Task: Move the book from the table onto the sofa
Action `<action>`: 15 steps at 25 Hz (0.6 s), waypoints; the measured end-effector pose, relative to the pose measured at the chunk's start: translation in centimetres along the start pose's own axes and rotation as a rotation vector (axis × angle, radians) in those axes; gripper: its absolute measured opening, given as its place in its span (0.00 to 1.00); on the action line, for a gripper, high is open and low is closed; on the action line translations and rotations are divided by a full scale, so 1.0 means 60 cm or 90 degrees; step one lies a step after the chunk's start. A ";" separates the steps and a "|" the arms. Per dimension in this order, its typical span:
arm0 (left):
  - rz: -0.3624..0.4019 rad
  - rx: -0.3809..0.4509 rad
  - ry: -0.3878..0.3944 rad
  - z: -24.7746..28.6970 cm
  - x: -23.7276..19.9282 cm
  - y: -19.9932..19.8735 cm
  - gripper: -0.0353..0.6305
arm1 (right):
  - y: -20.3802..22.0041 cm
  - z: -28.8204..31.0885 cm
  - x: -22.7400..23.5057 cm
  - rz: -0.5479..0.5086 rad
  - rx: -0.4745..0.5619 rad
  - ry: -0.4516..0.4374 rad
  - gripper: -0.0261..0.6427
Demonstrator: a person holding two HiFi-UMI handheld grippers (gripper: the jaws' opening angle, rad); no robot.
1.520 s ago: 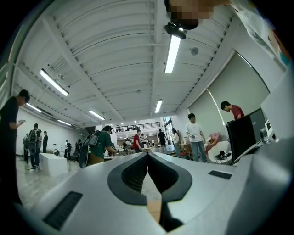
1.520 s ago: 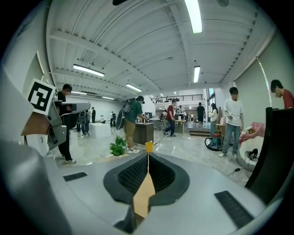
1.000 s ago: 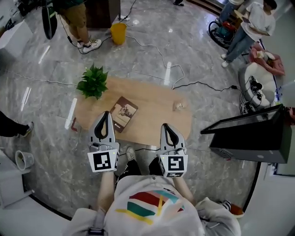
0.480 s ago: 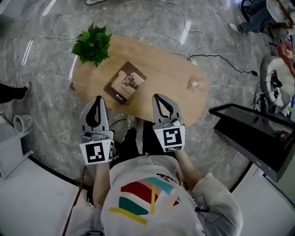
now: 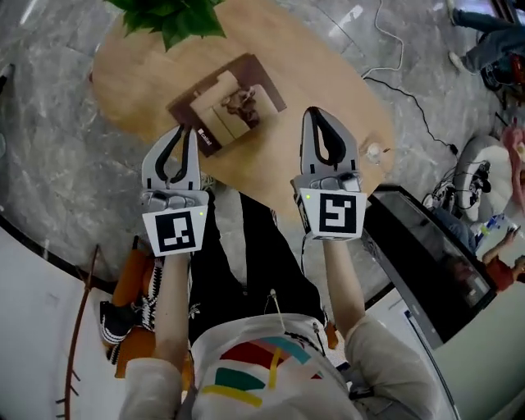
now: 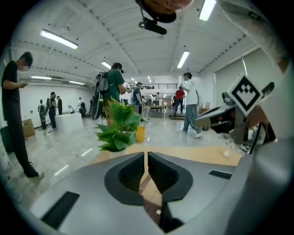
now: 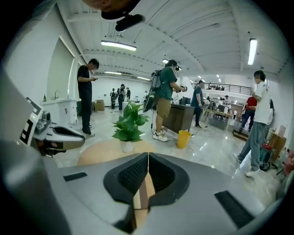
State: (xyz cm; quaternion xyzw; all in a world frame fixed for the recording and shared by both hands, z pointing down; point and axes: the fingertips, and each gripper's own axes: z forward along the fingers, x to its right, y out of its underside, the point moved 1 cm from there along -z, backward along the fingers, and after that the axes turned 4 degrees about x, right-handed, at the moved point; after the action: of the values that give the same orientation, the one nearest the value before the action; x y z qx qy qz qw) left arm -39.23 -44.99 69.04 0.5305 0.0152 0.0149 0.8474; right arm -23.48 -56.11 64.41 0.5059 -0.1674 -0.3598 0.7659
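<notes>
A brown book (image 5: 230, 102) with a pale cover picture lies flat on the oval wooden table (image 5: 320, 74), near its front edge. My left gripper (image 5: 182, 131) is shut and empty, with its tips just short of the book's near left corner. My right gripper (image 5: 321, 115) is also shut and empty, over the table to the right of the book. In the left gripper view the jaws (image 6: 146, 153) meet in a thin line above the tabletop (image 6: 197, 155). The right gripper view shows its jaws (image 7: 148, 156) closed the same way.
A potted green plant (image 5: 172, 16) stands at the table's far left end. A small clear object (image 5: 375, 152) sits at the table's right end. A black screen (image 5: 426, 254) stands close on the right. Cables (image 5: 410, 78) run over the marble floor. Several people (image 6: 115, 92) stand farther off.
Both grippers have come down and forward toward the table, still shut. The table and book now fill more of the head view, with the book just ahead of the tips.
</notes>
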 end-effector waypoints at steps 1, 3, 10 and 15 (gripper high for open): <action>-0.012 -0.029 0.013 0.015 0.004 0.036 0.07 | 0.020 0.007 -0.012 -0.001 -0.013 -0.010 0.06; -0.021 -0.066 0.058 0.044 0.009 0.094 0.06 | 0.062 0.006 -0.043 0.001 -0.042 -0.029 0.06; -0.016 -0.166 0.081 0.076 0.025 0.239 0.06 | 0.205 -0.068 -0.149 0.015 -0.166 -0.116 0.06; -0.011 -0.169 0.077 0.070 0.028 0.279 0.06 | 0.237 -0.102 -0.188 0.049 -0.210 -0.129 0.06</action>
State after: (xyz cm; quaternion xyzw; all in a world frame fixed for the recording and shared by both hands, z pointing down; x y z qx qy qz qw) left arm -37.56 -41.38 85.94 0.4118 0.0689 0.0412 0.9078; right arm -21.95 -40.72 75.71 0.3280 -0.2019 -0.4021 0.8307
